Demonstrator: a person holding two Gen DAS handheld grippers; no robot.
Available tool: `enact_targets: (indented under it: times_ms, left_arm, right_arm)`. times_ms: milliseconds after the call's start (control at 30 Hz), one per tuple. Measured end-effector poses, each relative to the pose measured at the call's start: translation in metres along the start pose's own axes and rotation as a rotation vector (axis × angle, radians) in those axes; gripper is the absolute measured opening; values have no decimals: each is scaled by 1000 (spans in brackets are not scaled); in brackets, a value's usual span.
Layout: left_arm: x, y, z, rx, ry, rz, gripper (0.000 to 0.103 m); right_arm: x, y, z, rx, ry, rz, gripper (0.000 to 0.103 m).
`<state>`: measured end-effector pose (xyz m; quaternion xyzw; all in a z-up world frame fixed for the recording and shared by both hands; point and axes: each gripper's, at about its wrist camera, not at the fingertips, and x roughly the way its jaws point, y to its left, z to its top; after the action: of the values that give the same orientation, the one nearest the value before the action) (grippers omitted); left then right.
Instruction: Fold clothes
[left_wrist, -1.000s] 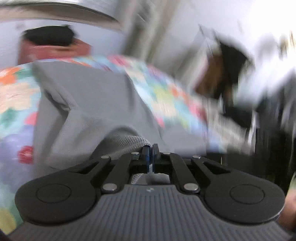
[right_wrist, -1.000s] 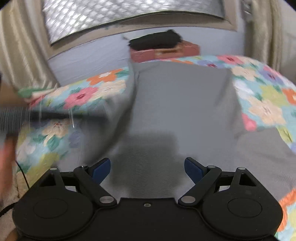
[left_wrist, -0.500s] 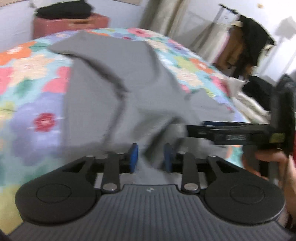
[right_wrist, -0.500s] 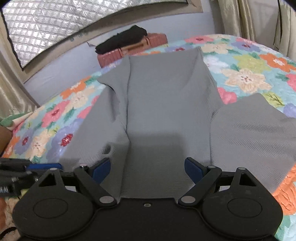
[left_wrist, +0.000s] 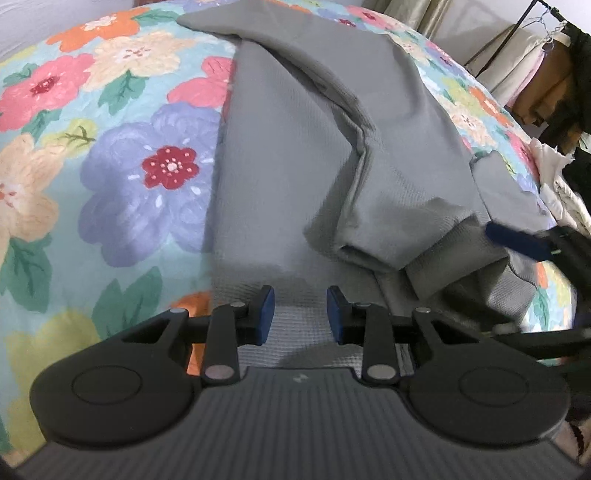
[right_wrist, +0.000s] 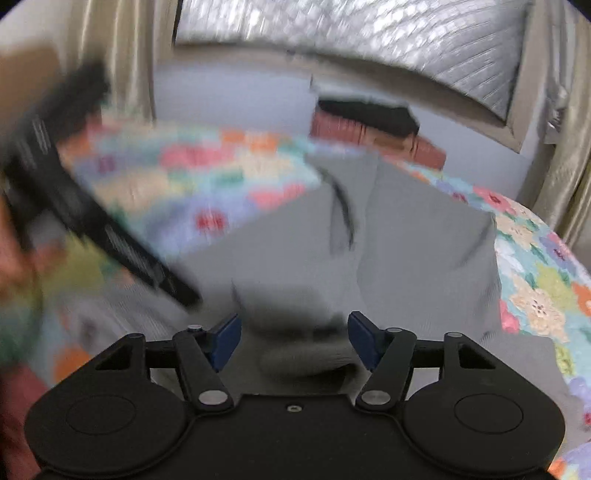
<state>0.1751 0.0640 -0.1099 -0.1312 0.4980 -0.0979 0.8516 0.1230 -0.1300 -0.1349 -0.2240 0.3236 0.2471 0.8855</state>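
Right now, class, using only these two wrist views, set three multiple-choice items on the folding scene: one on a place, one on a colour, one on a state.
1. Where does the grey garment lie?
A. on the floral bedspread
B. on a wooden chair
C. in a laundry basket

2. What colour are the pads of the left tongs?
A. red
B. blue
C. white

3. How do the right tongs stand?
A. shut on a sock
B. shut on nothing
C. open, above the garment

Answers: 1 A, flowers show all around the grey cloth. 2 B, both pads look dark blue. 3 C, a wide gap shows between the pads, with nothing gripped.
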Motion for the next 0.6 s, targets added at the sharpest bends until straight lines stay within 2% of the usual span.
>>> enact_targets:
  times_ms: [67,100,133,167,200,233,267,300,400,500,600]
  left_arm:
    - [-2,-3,-1,13,-23,-5,29]
    - [-4,-5,-3,27,-40,0,29]
    - [-5,-7,-2,42,-59,8,29]
    - [-5,-9,-2,54,-74,13,29]
    - [-5,-10,-1,62,-82,14,29]
    - [-5,-10,-1,63,-85,8,29]
    - [-4,-10,0,60,-83,3,31]
    - [-2,-10,0,55,-79,-1,31]
    - [0,-11,-2,66,-64,-1,31]
    - [-3,-15,-4,79,-70,-11,31]
    - [-8,-19,-5,86,-90,-56,31]
  right_arm:
    - [23,0,-5,-26,91,-78,74]
    - [31,-7,-7,8,111,-102,86]
    - [34,-15,-8,63,112,-106,87]
    - [33,-25,-8,128,108,-84,81]
    - [33,-35,-8,187,108,-56,59]
    - [32,-43,-8,222,108,-48,48]
    - [30,-48,-8,228,105,-64,25]
    - [27,-52,-9,229,98,-81,14]
    - [14,-61,-10,264,63,-114,10]
    - [-11,-74,-9,319,-15,-165,9]
    - [-34,-87,-8,356,-72,-224,9]
